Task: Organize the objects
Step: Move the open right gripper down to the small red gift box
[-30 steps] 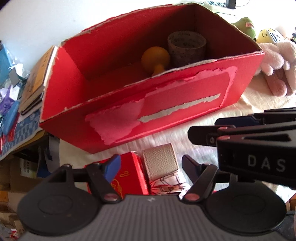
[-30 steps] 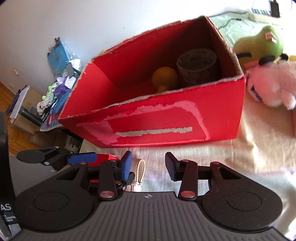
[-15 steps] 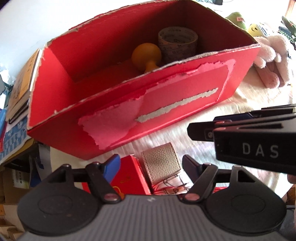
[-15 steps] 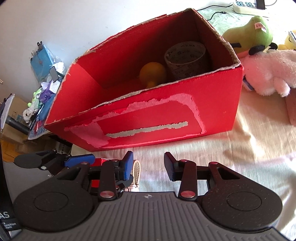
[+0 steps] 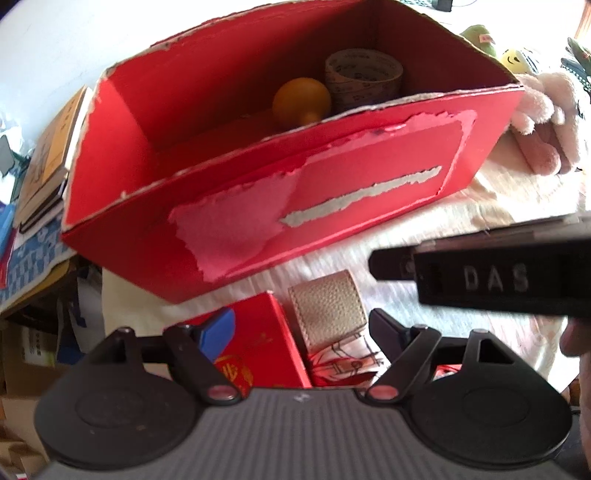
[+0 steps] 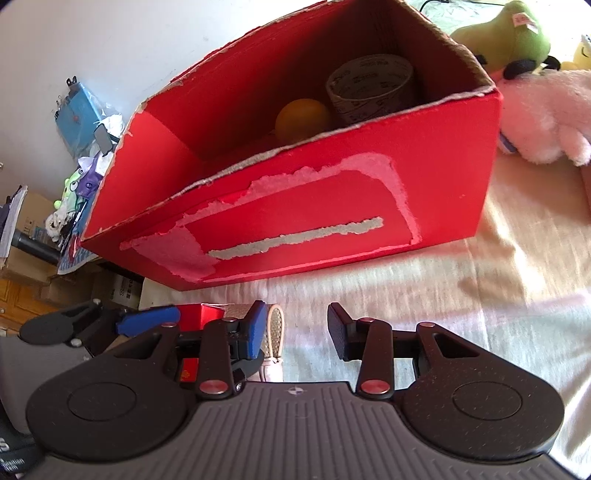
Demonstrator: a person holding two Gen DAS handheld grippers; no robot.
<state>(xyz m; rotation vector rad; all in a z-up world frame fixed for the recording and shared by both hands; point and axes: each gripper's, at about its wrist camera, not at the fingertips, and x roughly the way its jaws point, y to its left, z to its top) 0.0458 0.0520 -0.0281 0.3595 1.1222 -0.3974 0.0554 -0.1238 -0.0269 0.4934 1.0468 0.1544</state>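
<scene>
Your left gripper [image 5: 301,326] is opening around the small red box [image 5: 258,332] and pouch [image 5: 325,306]; right gripper [image 6: 295,328] hangs half-spread, empty. Next: pinch one, lift into the big red box [image 5: 369,192].

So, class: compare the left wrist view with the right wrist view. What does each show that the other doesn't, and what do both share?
Only the left wrist view shows the books stacked left of the red box, the yellow smiley toy, and the printed pattern at the near end of the beige strap.

Only the right wrist view shows the blue packet against the wall and the green plush nearly whole.

Both show the red box holding an orange ball and tape roll, the small red box, the pink plush and the cream cloth.
</scene>
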